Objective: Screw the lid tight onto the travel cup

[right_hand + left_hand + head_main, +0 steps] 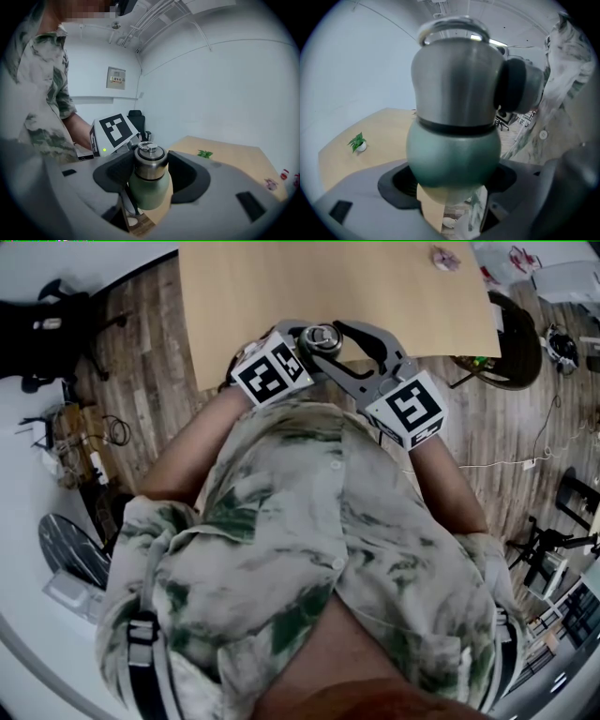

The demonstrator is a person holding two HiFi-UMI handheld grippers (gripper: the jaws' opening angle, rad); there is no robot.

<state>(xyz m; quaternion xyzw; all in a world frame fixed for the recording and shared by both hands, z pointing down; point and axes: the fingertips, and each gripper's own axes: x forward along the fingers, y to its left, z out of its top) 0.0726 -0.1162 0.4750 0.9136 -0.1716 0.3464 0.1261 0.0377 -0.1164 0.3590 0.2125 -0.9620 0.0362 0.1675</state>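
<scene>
Shirt: a pale shirt with green blotches [309, 521] fills the lower head view, both forearms reaching forward from it.
Travel cup: the green-bodied travel cup [452, 154] is held in the air in front of the person's chest, at the near edge of the wooden table [375, 287], roughly upright.
Lid: the steel lid [150, 164] sits on top of the cup, with a dark band where the two meet; whether it is fully tight cannot be told.
Left gripper: the left gripper [450, 180] is clamped on the cup's rounded green lower part, with a dark pad on each side of it.
Right gripper: the right gripper [150, 171] has its jaws set wide, its black pads pressing on opposite sides of the lid.
Marker cube: the left gripper's marker cube [112, 131] shows just behind the cup.
Table top: a small potted plant [357, 142] stands well apart from the cup.
Floor: wood planks [141, 381].
</scene>
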